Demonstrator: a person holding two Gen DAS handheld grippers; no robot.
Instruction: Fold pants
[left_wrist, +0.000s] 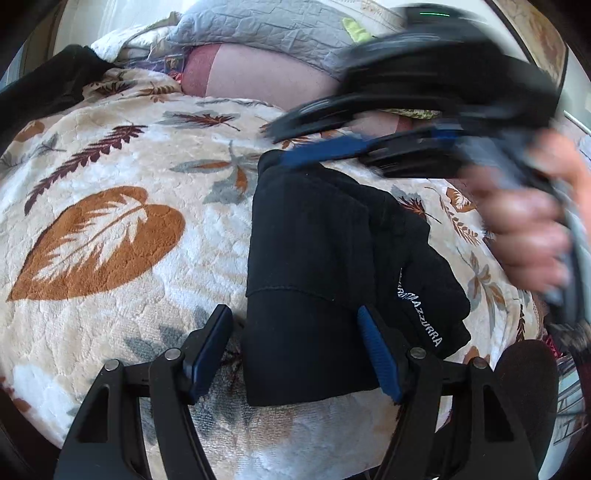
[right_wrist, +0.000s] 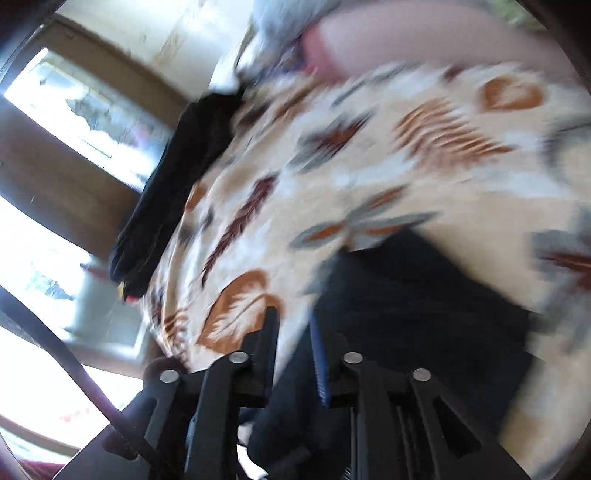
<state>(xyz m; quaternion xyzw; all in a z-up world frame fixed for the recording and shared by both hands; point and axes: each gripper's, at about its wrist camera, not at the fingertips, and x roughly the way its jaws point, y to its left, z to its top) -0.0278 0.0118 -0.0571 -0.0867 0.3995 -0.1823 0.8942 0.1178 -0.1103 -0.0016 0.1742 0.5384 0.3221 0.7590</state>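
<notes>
Black pants, folded into a thick bundle with white lettering on one edge, lie on a cream leaf-print blanket. My left gripper is open, its blue-padded fingers straddling the near end of the bundle without closing on it. My right gripper shows blurred at the upper right of the left wrist view, held in a hand above the bundle's far end. In the right wrist view my right gripper is open and empty, with the pants blurred just beyond it.
A grey quilted cover and pink pillow lie at the bed's far end. Another dark garment lies along the blanket's edge, also in the left wrist view. A window is beyond.
</notes>
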